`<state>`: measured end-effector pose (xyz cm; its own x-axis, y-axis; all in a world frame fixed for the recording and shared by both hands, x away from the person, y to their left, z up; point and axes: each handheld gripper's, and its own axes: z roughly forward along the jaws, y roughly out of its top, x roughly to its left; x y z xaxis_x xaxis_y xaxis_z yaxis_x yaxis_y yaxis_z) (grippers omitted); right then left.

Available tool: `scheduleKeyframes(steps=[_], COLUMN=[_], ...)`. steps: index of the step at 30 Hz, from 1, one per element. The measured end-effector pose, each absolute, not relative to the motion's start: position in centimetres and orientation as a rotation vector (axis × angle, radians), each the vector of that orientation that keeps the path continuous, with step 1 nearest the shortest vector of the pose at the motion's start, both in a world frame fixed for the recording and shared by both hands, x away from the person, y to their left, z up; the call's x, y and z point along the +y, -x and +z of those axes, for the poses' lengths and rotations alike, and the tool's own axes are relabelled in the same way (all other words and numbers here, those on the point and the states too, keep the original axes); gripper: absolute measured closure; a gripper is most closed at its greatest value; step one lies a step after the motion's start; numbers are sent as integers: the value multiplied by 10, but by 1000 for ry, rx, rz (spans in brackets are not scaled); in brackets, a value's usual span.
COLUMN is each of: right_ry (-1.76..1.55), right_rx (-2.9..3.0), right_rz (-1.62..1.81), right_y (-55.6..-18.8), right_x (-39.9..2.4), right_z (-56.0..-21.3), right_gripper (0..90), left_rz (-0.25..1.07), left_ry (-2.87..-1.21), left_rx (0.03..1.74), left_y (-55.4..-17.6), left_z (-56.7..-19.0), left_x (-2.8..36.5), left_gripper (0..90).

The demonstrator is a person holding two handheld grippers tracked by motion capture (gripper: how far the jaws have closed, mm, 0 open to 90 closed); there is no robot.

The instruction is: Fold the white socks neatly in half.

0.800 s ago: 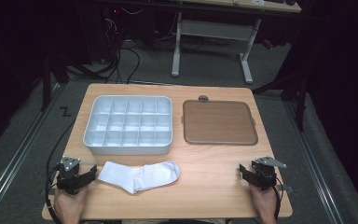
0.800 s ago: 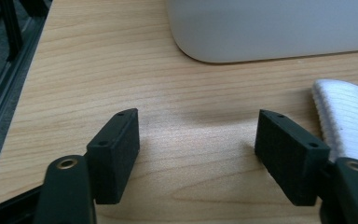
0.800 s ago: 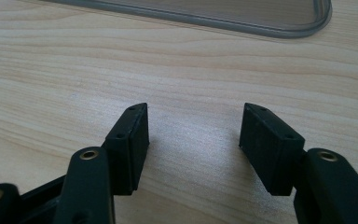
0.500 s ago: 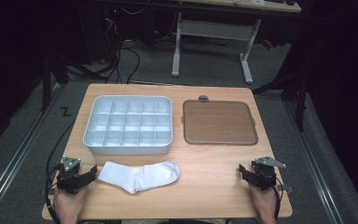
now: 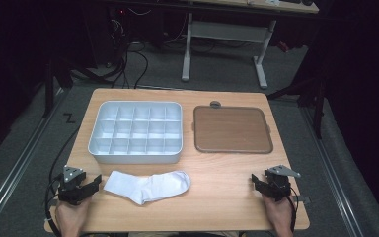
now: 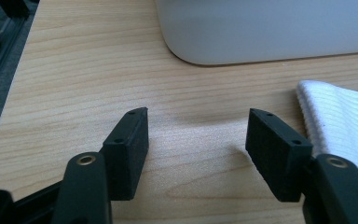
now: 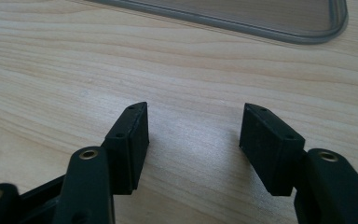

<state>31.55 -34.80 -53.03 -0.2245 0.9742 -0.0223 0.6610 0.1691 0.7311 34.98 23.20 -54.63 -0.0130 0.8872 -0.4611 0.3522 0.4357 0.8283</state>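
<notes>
A white sock point(image 5: 148, 186) lies flat on the wooden table point(image 5: 217, 197) near the front, left of centre. Its ribbed cuff point(image 6: 340, 121) shows at the right edge of the left gripper view. My left gripper point(image 5: 94, 182) rests at the front left corner, just left of the sock, open with bare wood between its jaws point(image 6: 196, 135). At the front right my right gripper point(image 5: 254, 183) is open too, low over bare table point(image 7: 193, 135), nothing between its pads.
A white tray point(image 5: 135, 153) divided into several compartments stands at the back left; its rounded wall point(image 6: 270, 32) rises ahead of the left gripper. A brown lid with a grey rim point(image 5: 232, 129) lies at the back right, its edge point(image 7: 242, 22) ahead of the right gripper.
</notes>
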Motion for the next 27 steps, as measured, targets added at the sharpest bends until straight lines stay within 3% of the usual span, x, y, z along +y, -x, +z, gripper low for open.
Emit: scheduleKeyframes(steps=[7, 12, 27], right_ry=[-1527, -1527, -1543], right_rx=[1971, 1972, 1980], right_rz=[842, 843, 876], right_y=[-316, -317, -315], right_x=[-347, -347, -342], right_z=[-530, -530, -527], right_gripper=[443, 451, 526], left_rz=[596, 598, 496], left_ry=[-1099, -1090, -1112], left_rx=[1595, 1605, 1531], left_y=[-349, -349, -336], left_z=[-546, -545, -521], left_x=[233, 234, 216], left_gripper=[405, 328, 321])
